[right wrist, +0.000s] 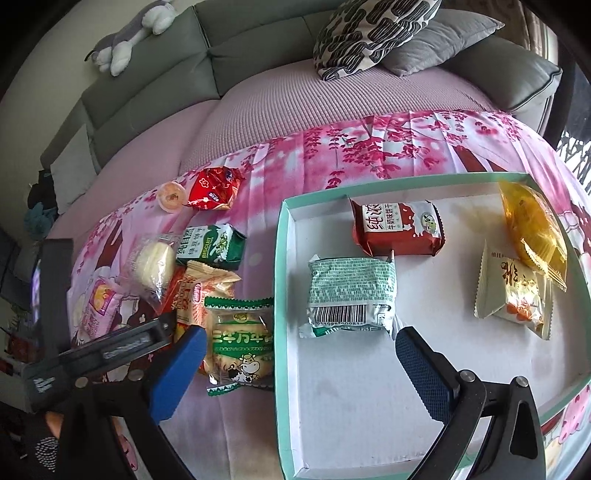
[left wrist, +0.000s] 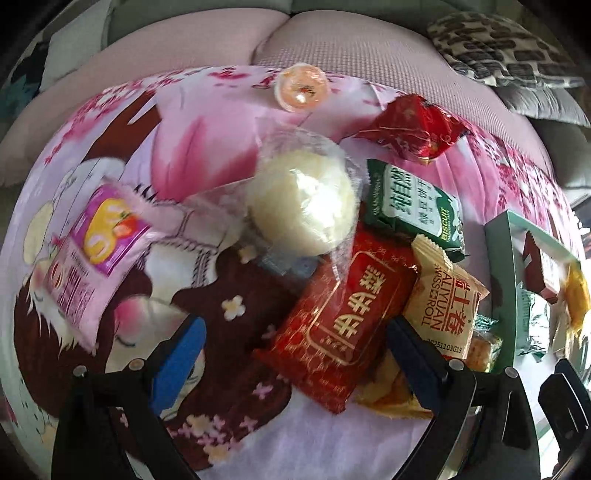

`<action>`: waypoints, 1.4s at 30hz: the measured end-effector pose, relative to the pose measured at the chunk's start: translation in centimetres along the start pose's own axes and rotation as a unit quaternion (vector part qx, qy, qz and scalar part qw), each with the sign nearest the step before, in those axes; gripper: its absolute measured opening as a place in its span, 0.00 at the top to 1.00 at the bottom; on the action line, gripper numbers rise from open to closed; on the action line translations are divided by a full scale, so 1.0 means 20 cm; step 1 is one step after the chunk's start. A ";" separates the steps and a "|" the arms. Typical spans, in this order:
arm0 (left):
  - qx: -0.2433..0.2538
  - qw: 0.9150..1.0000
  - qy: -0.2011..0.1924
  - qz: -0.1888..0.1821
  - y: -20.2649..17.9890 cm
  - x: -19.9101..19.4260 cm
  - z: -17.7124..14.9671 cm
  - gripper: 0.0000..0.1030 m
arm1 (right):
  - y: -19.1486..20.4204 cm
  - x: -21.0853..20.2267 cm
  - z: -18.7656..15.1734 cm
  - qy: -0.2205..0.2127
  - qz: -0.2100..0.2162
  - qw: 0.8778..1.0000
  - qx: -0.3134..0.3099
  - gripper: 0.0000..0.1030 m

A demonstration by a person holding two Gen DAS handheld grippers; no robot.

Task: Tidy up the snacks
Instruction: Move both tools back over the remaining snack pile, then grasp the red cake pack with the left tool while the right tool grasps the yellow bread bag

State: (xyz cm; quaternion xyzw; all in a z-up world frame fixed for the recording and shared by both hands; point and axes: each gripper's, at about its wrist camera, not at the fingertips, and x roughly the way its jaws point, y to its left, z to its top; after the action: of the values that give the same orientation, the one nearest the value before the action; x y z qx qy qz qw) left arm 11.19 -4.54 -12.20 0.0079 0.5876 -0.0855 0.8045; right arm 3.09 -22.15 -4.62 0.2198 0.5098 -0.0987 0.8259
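My left gripper [left wrist: 295, 365] is open low over the flowered cloth, and the near end of a red packet with gold writing [left wrist: 343, 325] lies between its blue pads. Around that packet lie a white bun in clear wrap [left wrist: 303, 206], a green biscuit packet [left wrist: 413, 206], a cream Swiss roll packet [left wrist: 443, 302] and a pink packet [left wrist: 96, 258]. My right gripper [right wrist: 301, 369] is open astride the left wall of the teal tray [right wrist: 280, 280]. The tray holds a green packet [right wrist: 351, 295], a red-brown packet [right wrist: 399, 229], a yellow packet [right wrist: 532, 236] and a cream packet [right wrist: 513, 295].
A cow-print cracker packet [right wrist: 240, 343] lies just outside the tray's left wall. A red foil packet [left wrist: 413, 125] and a jelly cup [left wrist: 301, 88] sit at the cloth's far edge. Behind are a grey sofa [right wrist: 258, 51], patterned cushions [right wrist: 373, 33] and a plush toy [right wrist: 125, 40].
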 end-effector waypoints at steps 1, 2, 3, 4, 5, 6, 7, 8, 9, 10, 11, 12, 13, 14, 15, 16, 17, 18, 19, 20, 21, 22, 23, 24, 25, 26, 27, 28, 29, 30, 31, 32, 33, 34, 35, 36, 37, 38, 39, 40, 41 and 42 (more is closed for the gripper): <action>0.007 1.000 -0.002 0.002 -0.02 0.00 0.00 0.05 | 0.00 0.00 0.00 0.001 0.000 1.000 0.000 0.00; 0.012 1.000 -0.002 0.004 -0.03 0.00 0.00 0.05 | 0.00 0.00 0.00 0.002 -0.001 1.000 0.001 0.00; 0.015 1.000 -0.002 0.005 -0.04 0.01 0.00 0.05 | 0.00 0.01 0.00 0.003 -0.001 1.000 0.001 0.00; 0.017 1.000 -0.001 0.006 -0.06 0.01 0.01 0.05 | 0.00 0.01 0.00 0.005 -0.002 1.000 0.002 0.00; 0.018 1.000 -0.001 0.005 -0.06 0.01 0.01 0.08 | 0.00 0.01 0.00 0.006 -0.002 1.000 0.002 0.00; 0.019 1.000 -0.001 0.002 -0.07 0.01 0.01 0.10 | 0.00 0.02 0.00 0.007 -0.003 1.000 0.002 0.00; 0.023 1.000 -0.001 -0.004 -0.08 0.01 0.01 0.16 | 0.00 0.02 0.00 0.007 -0.003 1.000 0.002 0.00; 0.026 1.000 0.000 -0.007 -0.09 0.00 0.01 0.21 | 0.00 0.02 0.00 0.007 -0.004 1.000 0.002 0.00; 0.029 1.000 0.000 -0.011 -0.11 0.00 0.01 0.25 | 0.00 0.02 0.00 0.007 -0.004 1.000 0.001 0.00; 0.030 0.999 0.001 -0.017 -0.12 0.00 0.01 0.32 | 0.00 0.02 0.00 0.007 -0.004 1.000 0.001 0.00; 0.032 0.999 0.001 -0.023 -0.13 -0.01 0.01 0.35 | 0.00 0.02 0.00 0.008 -0.004 1.000 0.001 0.00; 0.034 0.999 0.001 -0.021 -0.14 -0.01 0.01 0.36 | 0.00 0.02 0.00 0.008 -0.004 1.000 0.001 0.00; 0.036 0.999 0.001 -0.018 -0.14 -0.01 0.01 0.36 | 0.01 0.02 0.00 0.009 -0.004 1.000 0.001 0.00; 0.035 0.999 0.002 -0.019 -0.14 -0.01 0.00 0.37 | 0.00 0.02 0.00 0.009 -0.004 1.000 0.001 0.00; 0.033 0.999 0.005 -0.019 -0.15 -0.02 0.00 0.38 | 0.00 0.02 0.00 0.009 -0.004 1.000 0.001 0.00; 0.030 0.999 0.006 -0.019 -0.15 -0.01 0.00 0.39 | 0.00 0.02 0.00 0.009 -0.003 1.000 0.001 0.00; 0.027 0.999 0.009 -0.020 -0.15 -0.01 0.00 0.40 | 0.00 0.02 0.00 0.009 -0.003 1.000 0.001 0.00; 0.022 0.999 0.011 -0.021 -0.15 -0.01 -0.01 0.41 | 0.00 0.02 0.00 0.010 -0.003 1.000 0.001 0.00; 0.018 1.000 0.013 -0.023 -0.13 -0.01 -0.01 0.41 | 0.00 0.02 0.00 0.010 -0.003 1.000 0.002 0.00; 0.013 1.000 0.016 -0.023 -0.12 -0.01 -0.02 0.41 | -0.01 0.02 -0.01 0.010 -0.003 1.000 0.002 0.00; 0.008 1.000 0.018 -0.022 -0.11 -0.01 -0.02 0.41 | -0.01 0.02 -0.01 0.011 -0.003 1.000 0.003 0.00; 0.005 1.000 0.020 -0.023 -0.09 -0.01 -0.03 0.42 | -0.01 0.02 -0.01 0.011 -0.002 1.000 0.003 0.00; -0.001 0.999 0.025 -0.023 -0.08 -0.02 -0.03 0.42 | -0.01 0.02 -0.01 0.012 -0.002 1.000 0.003 0.00; -0.006 0.999 0.027 -0.023 -0.07 -0.01 -0.04 0.42 | -0.01 0.02 -0.01 0.012 -0.002 1.000 0.004 0.00; -0.011 0.999 0.029 -0.023 -0.06 -0.02 -0.05 0.43 | -0.01 0.02 -0.01 0.012 -0.001 1.000 0.004 0.00; -0.016 0.999 0.032 -0.022 -0.05 -0.02 -0.06 0.44 | -0.01 0.02 -0.01 0.011 -0.001 1.000 0.004 0.00; -0.021 0.999 0.035 -0.021 -0.03 -0.03 -0.07 0.44 | -0.01 0.02 -0.01 0.011 0.000 1.000 0.004 0.00; -0.025 0.999 0.037 -0.020 -0.02 -0.03 -0.07 0.44 | -0.01 0.02 -0.01 0.011 0.001 1.000 0.004 0.00; -0.030 0.999 0.039 -0.017 -0.01 -0.03 -0.08 0.44 | -0.01 0.02 -0.01 0.011 0.001 1.000 0.005 0.00; -0.035 0.998 0.041 -0.016 0.00 -0.04 -0.09 0.45 | -0.01 0.01 -0.01 0.010 0.002 1.000 0.005 0.00; -0.040 0.998 0.042 -0.015 0.01 -0.04 -0.10 0.45 | -0.01 0.01 -0.01 0.009 0.003 1.000 0.005 0.00; -0.046 0.998 0.044 -0.015 0.02 -0.04 -0.11 0.45 | -0.01 0.01 -0.01 0.008 0.004 1.000 0.005 0.00; -0.052 0.997 0.046 -0.014 0.04 -0.04 -0.12 0.45 | -0.02 0.01 -0.01 0.008 0.005 1.000 0.006 0.00; -0.060 0.997 0.047 -0.014 0.05 -0.04 -0.13 0.45 | -0.02 0.00 -0.01 0.007 0.007 1.000 0.006 0.00; -0.067 0.997 0.046 -0.016 0.06 -0.04 -0.14 0.45 | -0.02 0.00 -0.01 0.007 0.008 1.000 0.006 0.00; -0.074 0.996 0.047 -0.019 0.08 -0.04 -0.14 0.45 | -0.02 0.00 -0.01 0.006 0.009 1.000 0.007 0.00; -0.078 0.996 0.047 -0.020 0.09 -0.04 -0.15 0.45 | -0.01 0.00 -0.01 0.006 0.011 1.000 0.006 0.00; -0.082 0.995 0.048 -0.020 0.10 -0.05 -0.16 0.45 | -0.01 0.00 -0.01 0.005 0.012 1.000 0.005 0.00; -0.085 0.995 0.047 -0.018 0.11 -0.05 -0.17 0.45 | -0.01 0.00 -0.01 0.004 0.014 1.000 0.004 0.00; -0.089 0.995 0.048 -0.016 0.11 -0.05 -0.17 0.45 | 0.00 0.00 -0.01 0.003 0.017 1.000 0.002 0.00; -0.094 0.994 0.048 -0.015 0.13 -0.05 -0.18 0.45 | 0.01 -0.01 -0.01 0.002 0.021 1.000 -0.001 0.00; -0.100 0.994 0.050 -0.016 0.15 -0.05 -0.18 0.45 | 0.02 -0.01 -0.01 0.000 0.024 1.000 -0.004 0.00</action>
State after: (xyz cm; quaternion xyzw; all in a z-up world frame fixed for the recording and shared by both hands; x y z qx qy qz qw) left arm 7.93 -0.98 -12.73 -0.0774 0.6324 -0.0386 0.7698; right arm 2.97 -21.68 -4.47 0.2284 0.5053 -0.0769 0.8286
